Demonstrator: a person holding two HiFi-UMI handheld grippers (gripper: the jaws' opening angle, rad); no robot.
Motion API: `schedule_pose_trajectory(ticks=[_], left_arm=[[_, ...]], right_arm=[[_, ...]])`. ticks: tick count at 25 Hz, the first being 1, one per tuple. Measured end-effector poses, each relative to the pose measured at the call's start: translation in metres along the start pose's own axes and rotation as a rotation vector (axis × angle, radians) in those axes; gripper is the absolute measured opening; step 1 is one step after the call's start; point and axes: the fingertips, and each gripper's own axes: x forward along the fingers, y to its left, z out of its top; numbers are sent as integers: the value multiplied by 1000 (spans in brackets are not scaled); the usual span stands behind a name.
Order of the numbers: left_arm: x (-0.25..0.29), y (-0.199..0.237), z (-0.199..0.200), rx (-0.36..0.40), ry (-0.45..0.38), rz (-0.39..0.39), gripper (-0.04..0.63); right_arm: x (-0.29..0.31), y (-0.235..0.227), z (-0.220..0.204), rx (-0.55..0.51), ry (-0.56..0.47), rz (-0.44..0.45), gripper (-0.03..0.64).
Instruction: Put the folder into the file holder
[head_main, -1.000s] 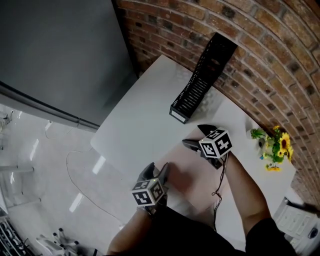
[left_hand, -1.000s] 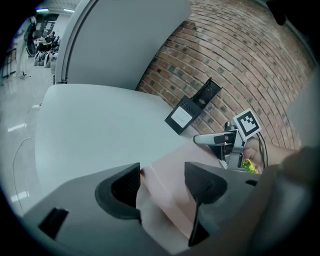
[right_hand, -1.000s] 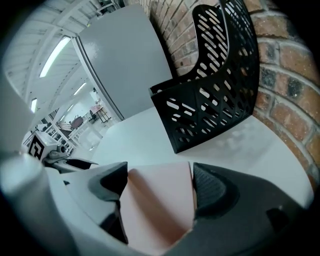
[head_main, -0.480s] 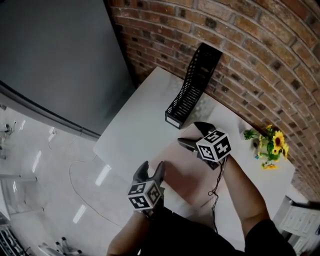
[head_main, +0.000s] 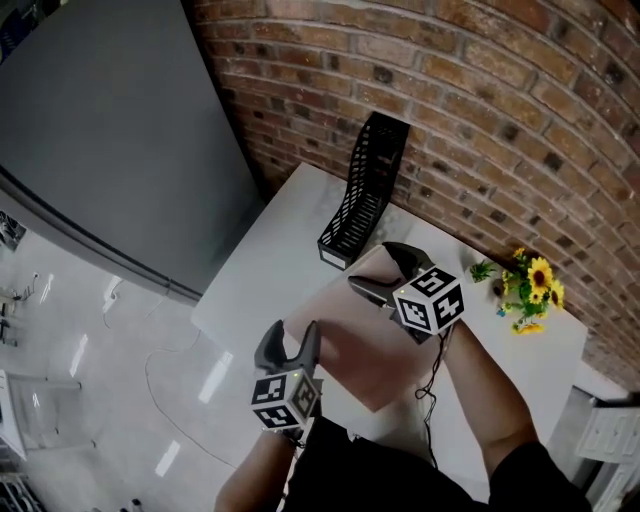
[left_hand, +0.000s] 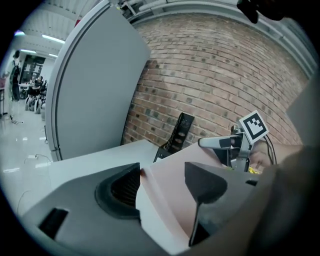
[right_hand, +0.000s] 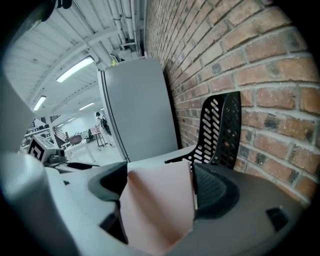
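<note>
The pink folder (head_main: 365, 340) hangs above the white table (head_main: 265, 265), held at two edges. My left gripper (head_main: 290, 338) grips its near-left edge, and in the left gripper view the folder (left_hand: 172, 200) fills the gap between the jaws of the left gripper (left_hand: 162, 177). My right gripper (head_main: 375, 268) holds the far edge. In the right gripper view the folder (right_hand: 157, 205) spans both pads of the right gripper (right_hand: 160, 182). The black mesh file holder (head_main: 365, 185) stands upright against the brick wall, just beyond the folder's far corner, and shows again as the file holder (left_hand: 176, 134) and the file holder (right_hand: 220, 132).
A small bunch of yellow flowers (head_main: 525, 290) sits on the table by the wall at the right. A large grey panel (head_main: 100, 150) stands to the left of the table. The brick wall (head_main: 500, 110) backs the table. A cable hangs under my right wrist.
Both grippers have risen with the folder, which has lifted off the table. Its far corner is now closer to the file holder's open front.
</note>
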Motion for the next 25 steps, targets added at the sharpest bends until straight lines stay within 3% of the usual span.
schedule_pose_trajectory(ticks=[13,25], left_arm=[[-30,-31,60,153,-161,-19,281],[-64,-57,72,320,-266,-16,281]], right_arm=[[-56,19,54,-10,-199,0,437],[-91,37,54,63,-268,53,465]])
